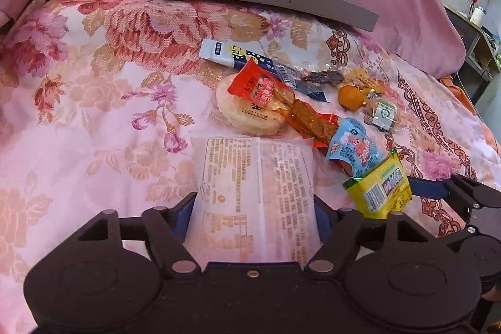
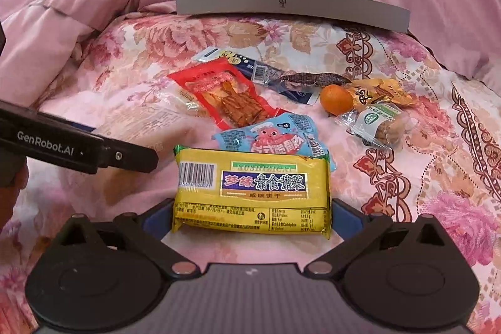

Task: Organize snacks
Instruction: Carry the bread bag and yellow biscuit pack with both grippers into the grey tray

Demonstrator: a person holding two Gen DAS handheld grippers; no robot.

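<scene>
The left wrist view shows the left gripper (image 1: 253, 208) with its two fingers set on either side of a pale, see-through packet (image 1: 253, 196) printed with small text, which lies flat on the flowered bedspread (image 1: 94, 102); the fingers look closed against the packet's edges, so it appears to be gripped. In the right wrist view the right gripper (image 2: 252, 208) is likewise clamped on a yellow biscuit packet (image 2: 252, 187), held by its two short sides. Beyond the two held packets, the rest of the snacks sit in a loose heap on the bedspread: a red packet of dried strips (image 2: 228, 93) lying over a round rice cracker (image 1: 247, 115), a light blue packet (image 2: 275, 136) just behind the yellow one, a blue and white tube-shaped packet (image 1: 231, 52), a dark wrapped stick (image 2: 313, 79), a small orange (image 2: 335, 98), a gold wrapper (image 2: 382, 93) and a clear-wrapped cookie (image 2: 379, 124) beside it. A long grey box (image 2: 291, 5) rests at the far edge against the pink quilt; whether it is meant to take the snacks cannot be told. Judging from this, the sorting looks barely begun: two packets are in hand, nothing is visibly grouped or put away, and most items remain to be handled.
</scene>
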